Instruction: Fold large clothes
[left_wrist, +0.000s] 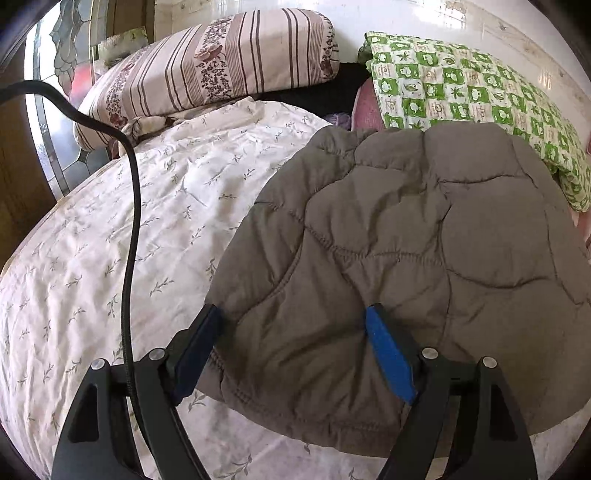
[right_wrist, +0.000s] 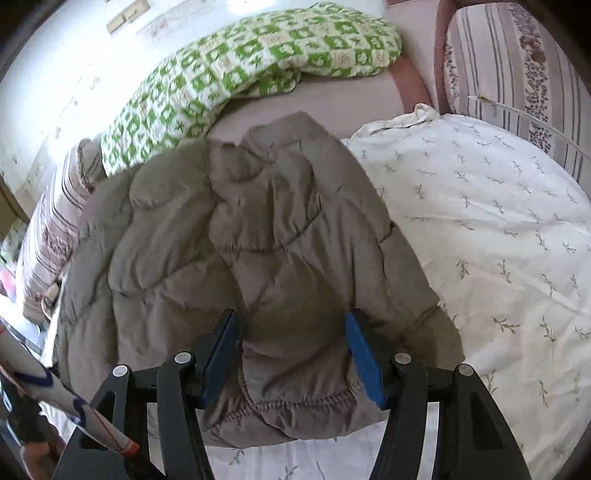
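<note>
Nearest my cameras are the blue pads of both tools, each straddling the hem of the grey-brown quilted jacket (left_wrist: 406, 229) that lies on the bed (left_wrist: 110, 258), on its leaf-print sheet. From there I go by size. The bed carries everything: a striped pillow (left_wrist: 207, 62) and a green-checked pillow (left_wrist: 472, 96) sit at its far side, clear of the jacket, which I judge leaves me room to fold. The jacket lies spread out, hem towards me, so both lower corners are within reach. My left hand-held gripper (left_wrist: 291, 354) stands with its jaws apart around the hem's left corner, one finger out over the sheet, the other on the fabric; the pads do not pinch it. My right hand-held gripper (right_wrist: 291, 354) is likewise apart, a bulge of hem between the pads; whether they press it I cannot tell. A black cable (left_wrist: 133, 206) trails across the sheet. No containers are in view.
</note>
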